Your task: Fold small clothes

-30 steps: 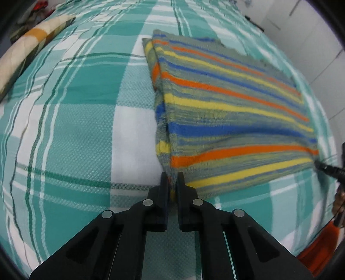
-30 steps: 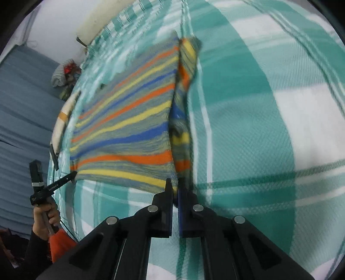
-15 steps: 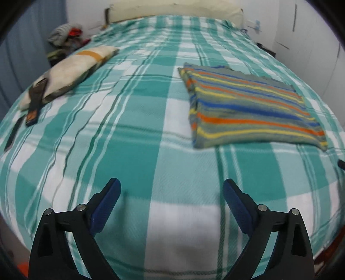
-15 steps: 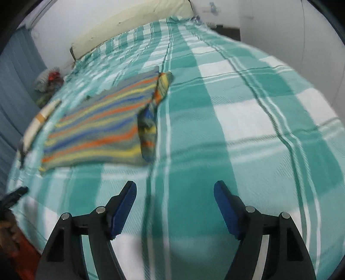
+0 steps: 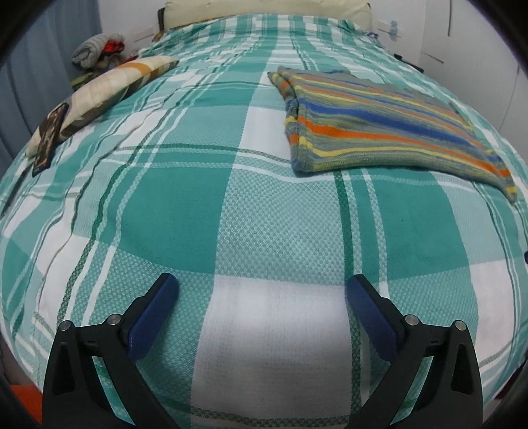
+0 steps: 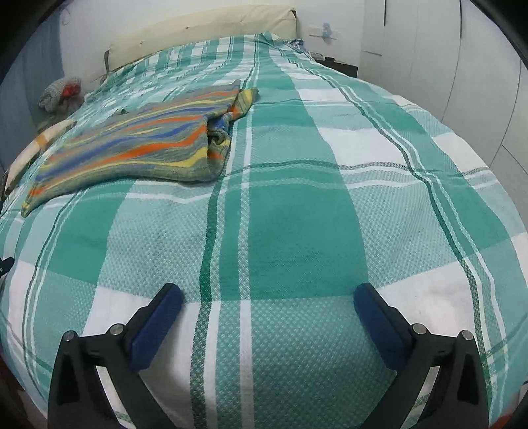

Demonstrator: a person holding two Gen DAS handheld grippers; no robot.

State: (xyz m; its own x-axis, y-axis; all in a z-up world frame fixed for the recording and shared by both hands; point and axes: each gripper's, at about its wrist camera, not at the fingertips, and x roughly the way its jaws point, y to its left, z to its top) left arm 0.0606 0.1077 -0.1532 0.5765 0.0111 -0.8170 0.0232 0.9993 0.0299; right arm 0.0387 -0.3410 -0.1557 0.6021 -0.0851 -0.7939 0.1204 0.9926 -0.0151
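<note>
A striped knit garment, grey-green with orange, yellow and blue bands, lies folded flat on the teal plaid bedspread. In the left wrist view it is at the upper right; in the right wrist view the garment is at the upper left. My left gripper is open and empty, well back from the garment near the bed's front edge. My right gripper is open and empty too, also far from the garment.
A patterned pillow with a dark strap lies at the bed's left side. A heap of clothes sits at the far left corner. A cream headboard and white wardrobe doors bound the bed.
Both grippers were shut on the garment's near edge one second ago. They let go, opened wide and drew back towards the foot of the bed. The garment stays folded.
</note>
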